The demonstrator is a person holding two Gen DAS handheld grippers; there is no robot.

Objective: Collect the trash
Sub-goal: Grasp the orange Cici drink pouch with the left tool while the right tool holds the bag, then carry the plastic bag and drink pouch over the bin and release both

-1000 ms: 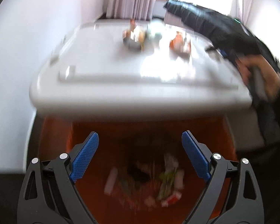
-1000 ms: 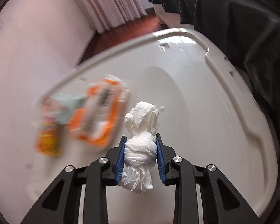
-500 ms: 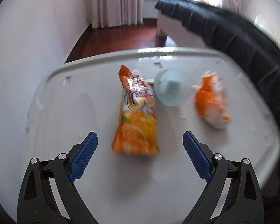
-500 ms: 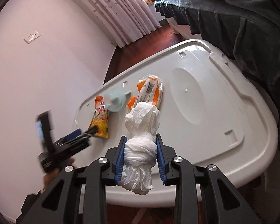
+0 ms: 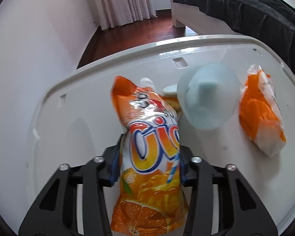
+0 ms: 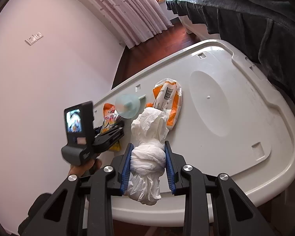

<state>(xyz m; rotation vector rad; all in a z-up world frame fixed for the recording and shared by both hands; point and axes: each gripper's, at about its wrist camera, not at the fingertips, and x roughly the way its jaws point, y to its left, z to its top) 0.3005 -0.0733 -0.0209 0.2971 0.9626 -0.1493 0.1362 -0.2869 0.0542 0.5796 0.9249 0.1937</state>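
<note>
Item one: orange juice-drink pouch [image 5: 151, 157], pinched by my left gripper [image 5: 149, 163] at mid-body, I judged for a level lift off the white plastic lid [image 5: 68, 137]. Item two: knotted white tissue wad [image 6: 147, 157], clamped in my right gripper [image 6: 148, 164] above the lid's near edge. Uncollected on the lid: pale blue disc [image 5: 208, 96], orange-white wrapper [image 5: 259, 110].

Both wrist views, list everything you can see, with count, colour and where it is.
Juice pouch: one, orange, held in the left tool over the lid.
Tissue wad: one, white, held in the right tool.
Cup: one, pale blue, on its side on the lid.
Wrapper: one, orange and white, on the lid right of the cup.
Lid: one, white, under the trash.
Curtain: one, pale pink, far wall.
Bed cover: one, dark, behind the lid.
Left tool: black, blue pads, shut.
Right tool: black, blue pads, shut.
</note>
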